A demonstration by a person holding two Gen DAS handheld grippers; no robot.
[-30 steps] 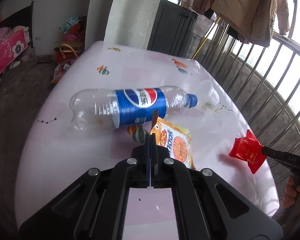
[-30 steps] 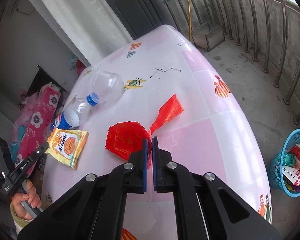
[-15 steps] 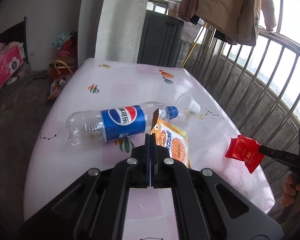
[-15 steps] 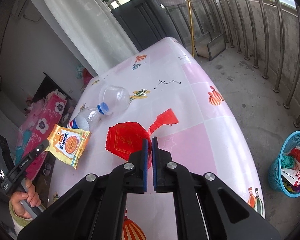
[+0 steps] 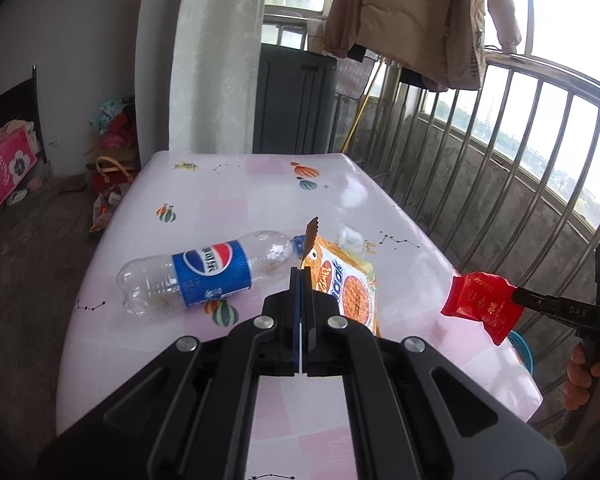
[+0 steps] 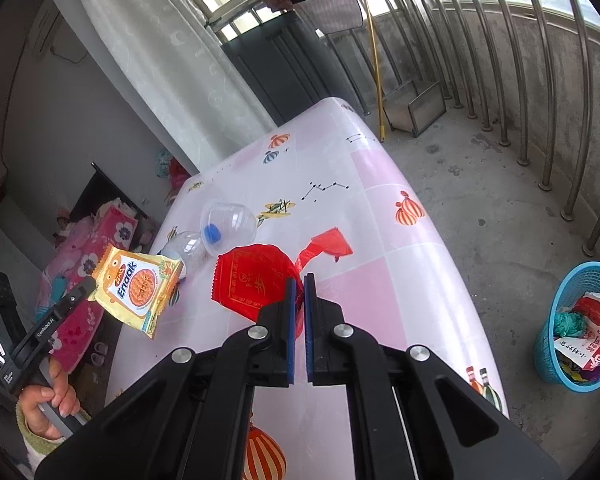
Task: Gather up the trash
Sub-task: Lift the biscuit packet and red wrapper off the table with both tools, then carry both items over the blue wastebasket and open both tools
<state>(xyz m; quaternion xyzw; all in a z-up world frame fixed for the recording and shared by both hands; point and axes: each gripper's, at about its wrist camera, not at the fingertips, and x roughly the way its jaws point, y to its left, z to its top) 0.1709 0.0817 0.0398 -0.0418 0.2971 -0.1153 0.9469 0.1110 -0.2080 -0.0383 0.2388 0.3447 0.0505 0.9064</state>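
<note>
Left gripper (image 5: 301, 276) pinches the orange snack packet (image 6: 138, 286) by one corner; right gripper (image 6: 299, 280) clamps the red wrapper (image 6: 252, 280). Either thin film may slip free before reaching the blue basket (image 6: 580, 376).

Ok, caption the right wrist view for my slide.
Right gripper lifts red wrapper; left gripper holds Enaak packet.

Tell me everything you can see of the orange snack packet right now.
The orange snack packet is a flat, glossy foil-like pouch, orange-yellow with a round cracker picture and "Enaak" lettering, its end seams serrated. It looks flat, likely empty. The left hand-held gripper is shut on one corner and holds it clear of the table, hanging tilted. Nothing else touches it; the Pepsi bottle lies behind it.
</note>
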